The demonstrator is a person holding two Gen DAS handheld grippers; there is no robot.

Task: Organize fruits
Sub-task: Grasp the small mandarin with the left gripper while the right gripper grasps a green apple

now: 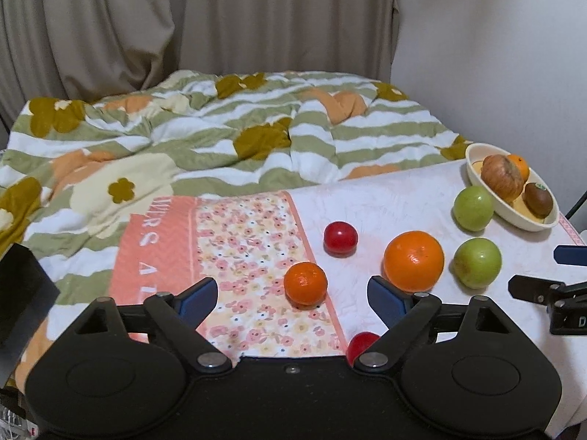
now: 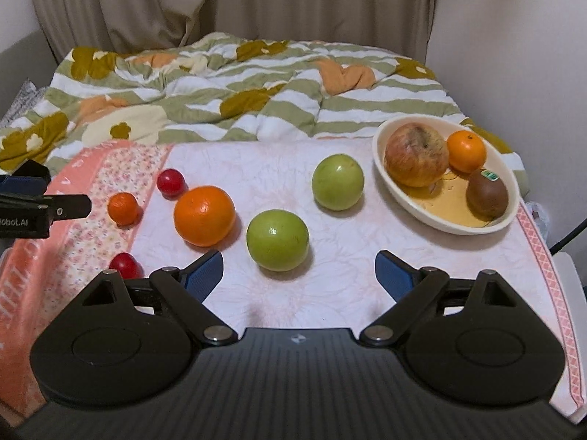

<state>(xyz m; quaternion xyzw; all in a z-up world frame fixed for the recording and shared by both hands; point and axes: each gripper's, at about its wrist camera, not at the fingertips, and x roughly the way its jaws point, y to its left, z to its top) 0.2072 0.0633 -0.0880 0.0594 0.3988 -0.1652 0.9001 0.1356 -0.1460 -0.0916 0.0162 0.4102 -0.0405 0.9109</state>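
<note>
- Loose fruit lies on the cloth-covered counter (image 2: 330, 293): a large orange (image 2: 204, 215), round with dimpled skin; a small orange (image 2: 123, 208) on the floral strip of the cloth; two smooth green apples, the near one (image 2: 277, 240) and the far one (image 2: 338, 182); two glossy red fruits, one far (image 2: 170, 182), one near (image 2: 124, 264) and partly hidden by the gripper body.
- An oval cream bowl (image 2: 385, 161) at the far right of the counter holds a wrinkled, blotched apple (image 2: 416, 154), a small orange (image 2: 466, 151) and a fuzzy brown kiwi (image 2: 487, 193) with a green sticker.
- Left gripper (image 1: 293, 295): jaws wide, nothing between the blue pads; the small orange sits just ahead of the gap.
- Right gripper (image 2: 299, 275): jaws wide, empty; the near green apple lies just ahead.
- Cloth: pale marbled print, salmon border with lettering.
- Beyond: a rumpled quilt (image 2: 220, 91) with green stripes and flowers, and pleated beige curtains (image 2: 256, 0).
</note>
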